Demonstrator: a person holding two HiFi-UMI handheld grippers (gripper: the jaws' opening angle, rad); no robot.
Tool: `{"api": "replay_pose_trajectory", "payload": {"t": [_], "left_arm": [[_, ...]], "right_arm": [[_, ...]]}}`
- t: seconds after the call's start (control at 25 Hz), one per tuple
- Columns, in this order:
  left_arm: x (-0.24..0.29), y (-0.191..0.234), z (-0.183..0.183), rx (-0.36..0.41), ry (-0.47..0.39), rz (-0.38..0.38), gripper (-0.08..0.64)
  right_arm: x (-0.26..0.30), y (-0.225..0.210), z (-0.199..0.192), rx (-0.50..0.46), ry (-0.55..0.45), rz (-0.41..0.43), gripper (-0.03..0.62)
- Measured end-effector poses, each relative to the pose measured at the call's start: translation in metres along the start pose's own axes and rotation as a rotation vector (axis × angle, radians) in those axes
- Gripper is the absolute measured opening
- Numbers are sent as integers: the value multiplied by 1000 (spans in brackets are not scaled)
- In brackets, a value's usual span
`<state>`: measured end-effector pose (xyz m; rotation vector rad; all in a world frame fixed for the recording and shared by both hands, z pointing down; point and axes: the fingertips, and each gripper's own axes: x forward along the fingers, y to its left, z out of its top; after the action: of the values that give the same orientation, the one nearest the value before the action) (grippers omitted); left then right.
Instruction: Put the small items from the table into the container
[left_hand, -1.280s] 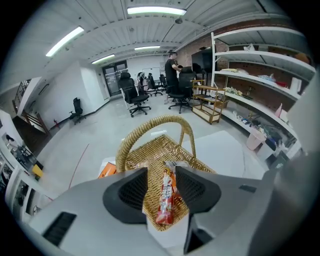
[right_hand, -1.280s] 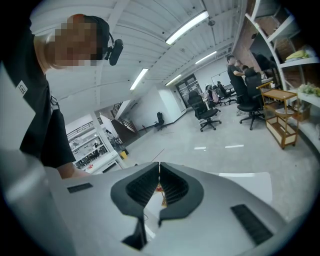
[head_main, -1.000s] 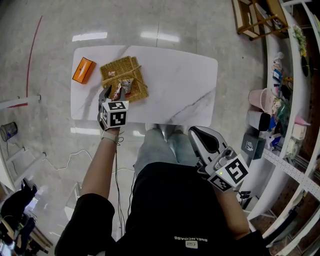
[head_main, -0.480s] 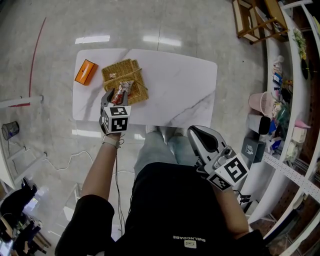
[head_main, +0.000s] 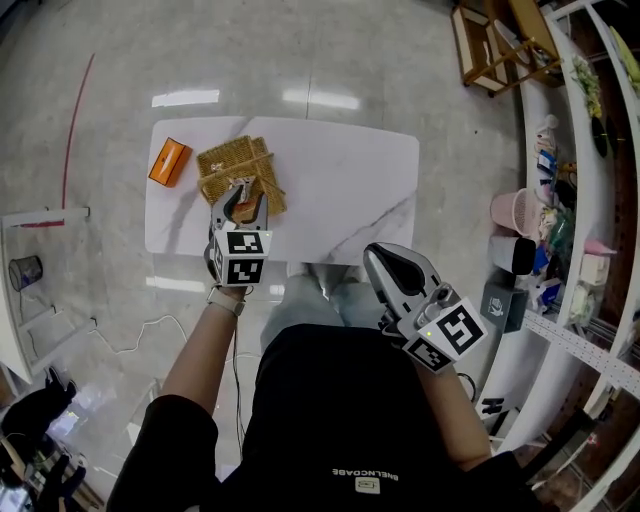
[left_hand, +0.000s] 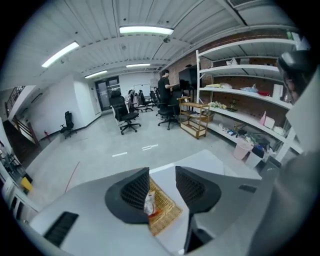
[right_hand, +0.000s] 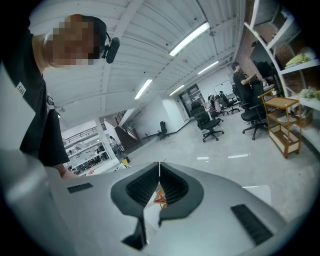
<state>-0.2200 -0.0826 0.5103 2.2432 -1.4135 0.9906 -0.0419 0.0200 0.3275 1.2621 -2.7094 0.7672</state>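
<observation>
One wide room holds everything: a glossy grey floor, strip lights on a ribbed ceiling, office chairs far off and a person standing among them. Long shelves crowded with odds and ends run down the right side of the head view. A pink bin sits against them and a wooden cart stands further along. A red line curves over the floor at left, and a cable trails near the table's near-left corner.

The white marbled table has most of its top bare. At its left end sits the wicker basket, with an orange box just beside it on the tabletop, a sliver of white between them. A packet lies in the basket.

The left gripper hangs above the basket's near edge, fingers spread and gripping nothing; the packet shows through the gap below. The right gripper is held back from the table's near edge, well apart from the basket, its fingertips pressed together.

In the head view the left gripper covers the basket's near part and nearly all of the packet. Through the slot behind the right gripper's tips a small red-and-yellow patch shows, too small to name. The shelves run off the frame's right edge, and most of what they carry is too small to tell.
</observation>
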Motion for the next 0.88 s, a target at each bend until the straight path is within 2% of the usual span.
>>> {"api": "replay_pose_trajectory", "payload": {"t": [0.32, 0.88], "left_arm": [[-38, -51, 65, 32, -112, -36, 161], [-88, -160, 136, 110, -214, -165, 161]], "right_arm": [[-21, -17, 25, -5, -64, -5, 12], [-75, -61, 58, 3, -153, -55, 12]]}}
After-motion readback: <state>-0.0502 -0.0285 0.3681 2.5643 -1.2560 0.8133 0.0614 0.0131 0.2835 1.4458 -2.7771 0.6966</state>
